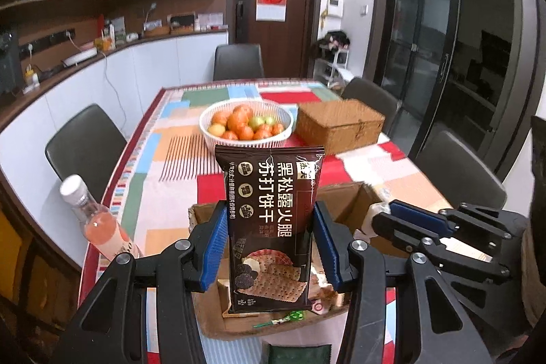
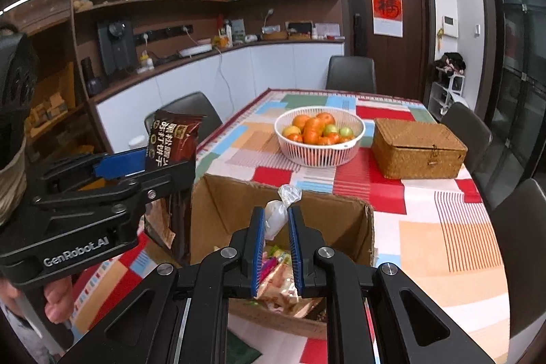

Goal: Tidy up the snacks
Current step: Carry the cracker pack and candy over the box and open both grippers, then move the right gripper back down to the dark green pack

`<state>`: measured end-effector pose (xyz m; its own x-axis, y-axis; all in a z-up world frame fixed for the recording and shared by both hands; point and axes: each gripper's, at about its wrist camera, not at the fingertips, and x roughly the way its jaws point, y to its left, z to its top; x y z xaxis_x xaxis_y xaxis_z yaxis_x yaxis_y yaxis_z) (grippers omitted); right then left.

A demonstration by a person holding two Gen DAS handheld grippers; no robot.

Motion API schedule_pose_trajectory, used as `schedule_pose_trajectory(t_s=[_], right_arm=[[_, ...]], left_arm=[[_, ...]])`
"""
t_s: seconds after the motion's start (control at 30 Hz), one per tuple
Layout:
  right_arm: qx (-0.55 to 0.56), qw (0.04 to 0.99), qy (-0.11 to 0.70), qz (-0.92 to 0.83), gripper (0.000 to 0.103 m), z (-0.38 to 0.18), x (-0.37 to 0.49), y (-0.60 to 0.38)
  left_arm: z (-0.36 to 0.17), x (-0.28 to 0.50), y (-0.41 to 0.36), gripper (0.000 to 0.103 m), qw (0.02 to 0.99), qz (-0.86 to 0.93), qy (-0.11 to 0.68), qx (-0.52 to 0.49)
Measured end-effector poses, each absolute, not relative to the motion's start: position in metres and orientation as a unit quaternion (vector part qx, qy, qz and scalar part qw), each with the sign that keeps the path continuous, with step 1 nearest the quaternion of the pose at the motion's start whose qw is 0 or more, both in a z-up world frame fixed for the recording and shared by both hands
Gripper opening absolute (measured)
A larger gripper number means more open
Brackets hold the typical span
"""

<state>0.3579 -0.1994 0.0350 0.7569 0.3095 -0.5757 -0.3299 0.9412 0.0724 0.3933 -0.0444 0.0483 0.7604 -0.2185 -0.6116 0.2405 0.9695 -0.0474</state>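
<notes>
Left wrist view: the left gripper [image 1: 271, 248] is clamped on a dark brown foil packet of soda crackers [image 1: 271, 227], its two blue-padded fingers [image 1: 213, 248] pressing the packet's long edges. The packet stands upright between the pads, above the open brown cardboard box [image 1: 344, 197] that sits on the near part of the table. The table carries a patchwork tablecloth of red, orange, blue and green blocks [image 1: 163, 166]. Beyond the box stands a white slotted plastic basket of orange and green fruit [image 1: 245, 125], with a closed woven wicker box [image 1: 339, 125] just beside it to the right. A clear bottle of pink liquid with a white cap [image 1: 99, 220] leans at the left table edge. The right gripper [image 1: 385, 214] appears at the right of this view, its tips over the box. Right wrist view: the right gripper [image 2: 277, 248] is closed on a small white item wrapped in clear plastic with a twisted top [image 2: 278, 210], held over the cardboard box [image 2: 218, 203], which contains mixed colourful snack wrappers [image 2: 276, 282]. The left gripper [image 2: 150, 166] with the cracker packet [image 2: 170, 139] shows at left, a hand [image 2: 58, 299] gripping its handle. Grey chairs [image 2: 351, 70] surround the table.
</notes>
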Motion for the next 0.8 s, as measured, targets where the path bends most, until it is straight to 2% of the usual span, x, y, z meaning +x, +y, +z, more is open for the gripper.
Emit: schedule_pose_trajectory(t_s=[0.3,0.43,0.5,0.53,0.7,0.8], right_arm=[[-0.024,0.919,0.359,0.160,0.015,0.009,0.390,-0.198],[-0.025,0.915,0.373,0.152,0.016,0.000,0.393,-0.199],[-0.025,0.914,0.377,0.145,0.024,-0.002,0.392,-0.200],[-0.026,0.915,0.377,0.144,0.031,-0.003,0.390,-0.200],[-0.036,0.920,0.364,0.145,0.034,0.001,0.374,-0.198],[-0.044,0.924,0.348,0.150,0.044,0.007,0.361,-0.195]], left_arm=[[0.009,0.425,-0.055,0.049,0.913,-0.095,0.393,0.054],[0.003,0.421,-0.055,0.050,0.911,-0.087,0.398,0.065],[0.006,0.416,-0.052,0.054,0.913,-0.086,0.394,0.063],[0.008,0.411,-0.051,0.054,0.914,-0.087,0.391,0.061],[0.022,0.384,-0.043,0.060,0.927,-0.075,0.362,0.069],[0.029,0.360,-0.038,0.062,0.936,-0.064,0.340,0.071]])
